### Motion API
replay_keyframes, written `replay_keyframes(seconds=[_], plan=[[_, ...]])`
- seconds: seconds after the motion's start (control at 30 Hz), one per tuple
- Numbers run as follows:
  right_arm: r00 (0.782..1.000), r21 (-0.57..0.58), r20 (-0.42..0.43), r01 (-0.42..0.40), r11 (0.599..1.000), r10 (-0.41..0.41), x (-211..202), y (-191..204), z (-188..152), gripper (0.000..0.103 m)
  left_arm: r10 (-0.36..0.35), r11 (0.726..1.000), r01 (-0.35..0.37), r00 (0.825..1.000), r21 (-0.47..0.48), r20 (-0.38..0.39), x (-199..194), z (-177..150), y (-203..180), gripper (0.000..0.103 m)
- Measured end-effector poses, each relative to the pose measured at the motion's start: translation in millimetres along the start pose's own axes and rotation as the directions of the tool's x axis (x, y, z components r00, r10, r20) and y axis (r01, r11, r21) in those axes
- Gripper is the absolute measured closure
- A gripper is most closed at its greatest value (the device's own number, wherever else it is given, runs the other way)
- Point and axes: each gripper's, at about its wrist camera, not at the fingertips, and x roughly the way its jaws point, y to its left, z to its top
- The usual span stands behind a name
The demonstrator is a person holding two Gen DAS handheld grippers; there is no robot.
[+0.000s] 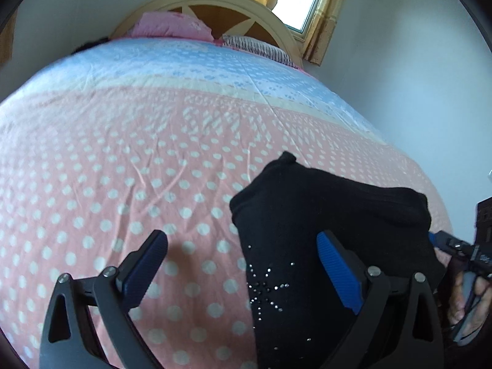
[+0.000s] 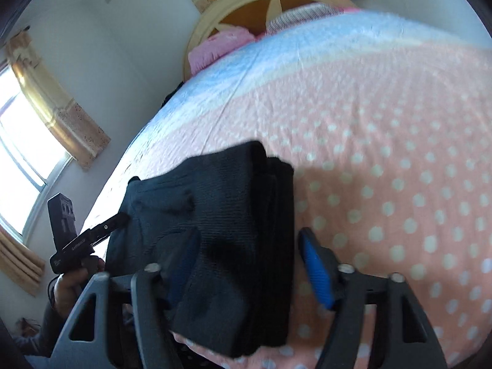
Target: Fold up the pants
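Now resting the black pants [image 2: 233, 230] in a thick folded stack on the bed [image 1: 123, 169], near its foot end. Keeping the right gripper [image 2: 249, 264] apart around the stack, not pinching. Holding the left gripper [image 1: 243, 264] apart beside the pants, likely to let go.

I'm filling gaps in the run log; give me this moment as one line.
black pants: folded bundle on bed sheet | left gripper: open, empty | right gripper: open around pants
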Motion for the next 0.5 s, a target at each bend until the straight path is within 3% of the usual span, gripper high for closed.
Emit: replay_keyframes(seconds=[0.07,0.17,0.27,0.3,0.33,0.37,0.5], plan=[[1.000,0.006,0.004,-0.015,1.000,0.015,1,0,-1,0.047,-0.018,1.000,0.018,1.000,-0.011,0.004,0,0,2,0.003],[0.998,0.022,-0.011,-0.056,0.998,0.056,1,-2,-2,0.062,-0.044,0.999,0.044,0.999,-0.005,0.002,2,0,0,0.005],[0.997,0.027,-0.009,-0.081,0.996,0.082,2,-1,-4,0.070,-0.082,0.996,0.082,0.997,0.022,-0.007,5,-3,-7,0.020],[0.997,0.017,-0.007,-0.081,0.997,0.081,1,2,-5,0.072,-0.096,0.995,0.096,0.995,0.031,-0.012,6,-3,-10,0.029],[0.997,-0.001,0.002,-0.079,0.997,0.079,-1,7,-5,0.073,-0.125,0.992,0.125,0.992,0.034,-0.025,8,-3,-13,0.045],[0.997,-0.020,0.012,-0.078,0.997,0.079,-4,12,-6,0.074,-0.151,0.988,0.153,0.988,0.030,-0.038,10,-3,-13,0.052],[0.996,-0.090,0.044,-0.074,0.993,0.078,-15,35,-5,0.075,-0.146,0.987,0.147,0.989,0.061,-0.025,6,-3,-17,0.074]])
